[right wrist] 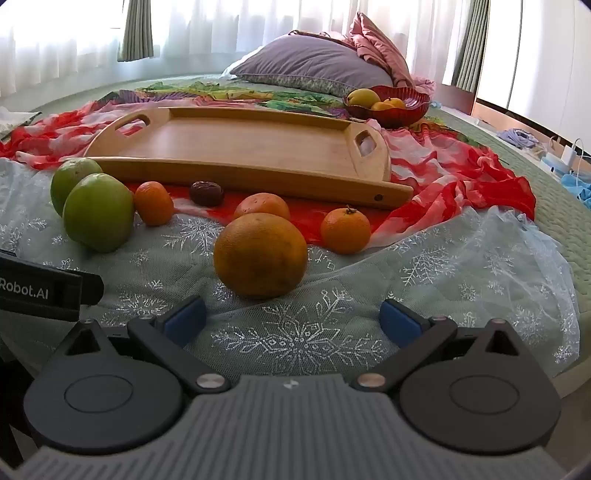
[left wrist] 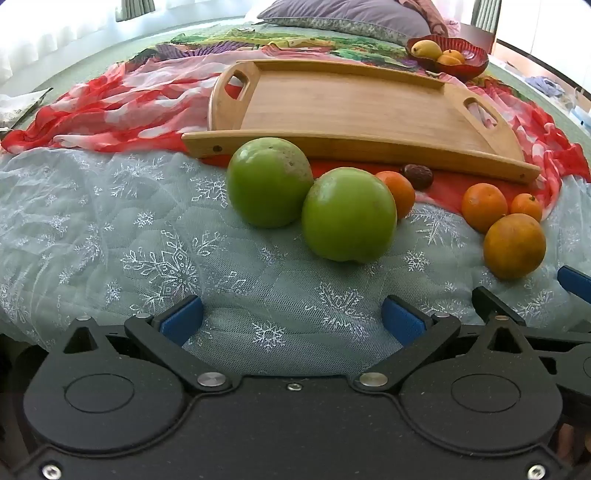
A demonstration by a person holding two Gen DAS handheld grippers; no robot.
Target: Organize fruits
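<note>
Left claw (left wrist: 291, 317): blue-padded fingers spread wide, nothing between them, low over the snowflake-patterned tulle (left wrist: 110, 229) covering the near part of the bed. Just ahead of it lie two green apples touching each other, the near green apple (left wrist: 349, 214) and the far green apple (left wrist: 267, 182). A small mandarin (left wrist: 400, 192) sits against the near apple's right side, and a dark brown date (left wrist: 417, 176) lies just behind that, close to the tray edge.

Right claw (right wrist: 291, 317): fingers likewise spread, holding nothing. Directly ahead, near the finger line, a large orange (right wrist: 260, 254) rests on the tulle. Behind it is a second mandarin (right wrist: 262, 206), partly hidden; to its right, apart from it, is a stemmed mandarin (right wrist: 345, 230).

Beyond the loose fruit, a wooden tray (right wrist: 258, 147) with cut-out handles lies on a red-and-white scarf (right wrist: 443, 173), with no fruit on it. Farther back on the right, a red glass bowl (right wrist: 406, 110) holds a yellow-green fruit and two orange ones; exact kind cannot be told. A purple pillow (right wrist: 314, 66) lies at the head of the bed, with curtains (right wrist: 136, 33) behind.
</note>
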